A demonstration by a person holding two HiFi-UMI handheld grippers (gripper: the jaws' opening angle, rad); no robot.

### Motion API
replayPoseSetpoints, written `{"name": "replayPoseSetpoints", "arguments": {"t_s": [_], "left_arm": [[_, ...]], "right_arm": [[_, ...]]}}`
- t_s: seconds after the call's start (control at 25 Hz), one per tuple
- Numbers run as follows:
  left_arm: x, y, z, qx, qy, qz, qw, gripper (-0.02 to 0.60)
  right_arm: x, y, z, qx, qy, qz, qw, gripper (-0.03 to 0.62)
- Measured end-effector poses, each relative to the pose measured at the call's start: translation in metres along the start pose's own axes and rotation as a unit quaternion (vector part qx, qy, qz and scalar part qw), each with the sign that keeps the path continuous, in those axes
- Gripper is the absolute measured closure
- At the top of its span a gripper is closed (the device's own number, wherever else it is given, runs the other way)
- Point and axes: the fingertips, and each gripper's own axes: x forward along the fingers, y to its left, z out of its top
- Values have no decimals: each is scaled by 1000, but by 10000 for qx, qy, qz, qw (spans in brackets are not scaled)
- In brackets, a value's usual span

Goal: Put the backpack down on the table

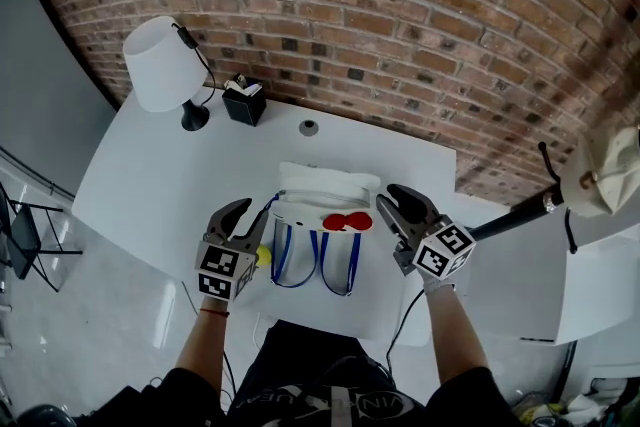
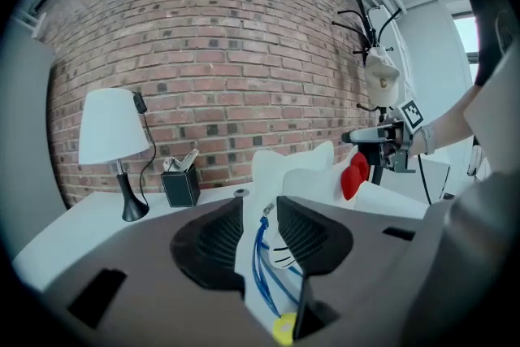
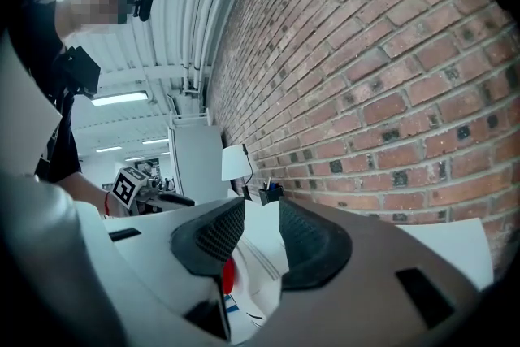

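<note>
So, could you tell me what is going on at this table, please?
A person holds a gripper in each hand over a white table. A white backpack with a red bow and blue straps lies on the table, near its front edge. The left gripper is at the bag's left side and the right gripper at its right. Both have their jaws apart and neither is clamped on the bag, so it appears to be set down already.

Red-brown brick wall (image 1: 400, 15) seen behind white table (image 1: 130, 185). White-shaded lamp (image 1: 160, 65), black box (image 1: 244, 101) noted at table's far left. Pale glossy floor (image 1: 60, 315). Ceiling strip lights (image 3: 120, 99) lit. Window (image 2: 468, 32) at right.
</note>
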Motion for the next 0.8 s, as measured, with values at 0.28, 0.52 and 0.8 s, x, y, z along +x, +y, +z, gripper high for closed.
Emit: {"name": "replayPoseSetpoints", "arguments": {"t_s": [0.28,0.52,0.8], "left_arm": [[-6,-16,4,5,-72,-132,9999,468],[-7,-32,16,11,-234,-246,9994,473],[-8,-47,30,-46,-410,-343,9986,569]], "right_arm": [[-9,22,1,-172,33,149,9997,504],[-11,42,5,-274,22,303,9992,576],[-7,65,5,-276,184,389,9987,594]]}}
